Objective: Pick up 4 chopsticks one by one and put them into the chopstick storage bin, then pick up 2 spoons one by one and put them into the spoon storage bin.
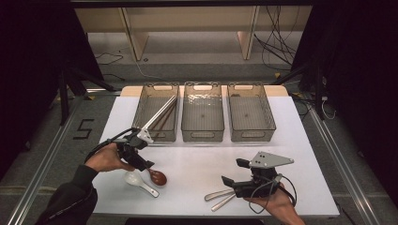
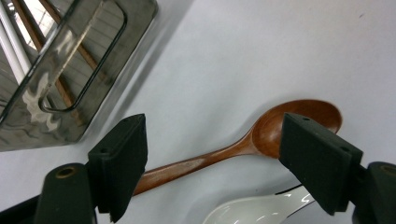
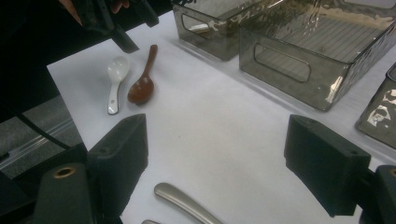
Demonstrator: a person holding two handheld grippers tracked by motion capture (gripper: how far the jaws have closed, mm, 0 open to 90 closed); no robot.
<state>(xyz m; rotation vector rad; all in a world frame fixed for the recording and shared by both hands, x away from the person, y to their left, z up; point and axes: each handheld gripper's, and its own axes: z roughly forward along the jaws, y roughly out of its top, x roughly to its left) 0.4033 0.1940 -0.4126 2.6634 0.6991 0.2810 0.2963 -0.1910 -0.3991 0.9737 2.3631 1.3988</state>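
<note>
The wooden spoon (image 2: 233, 149) lies on the counter (image 1: 206, 159) at lower left of the high view, between my left claw's (image 2: 224, 163) spread jaws. Closing carelessly could snag the white ceramic spoon (image 2: 252, 210) just beside it. My right claw (image 3: 219, 172) hovers spread, empty.

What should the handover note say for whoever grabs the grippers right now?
Left gripper: open, jaws either side of the wooden spoon lying on the table, not pressing on it.
Right gripper: open, holding nothing, over the handles of the metal utensils near the front edge.
White spoon lies on the table beside the wooden one.
Done: chopsticks already lean in the left bin. The middle bin and right bin look empty.
Left: probably grip the wooden spoon and bin it, then the white spoon and the metal utensils.
</note>
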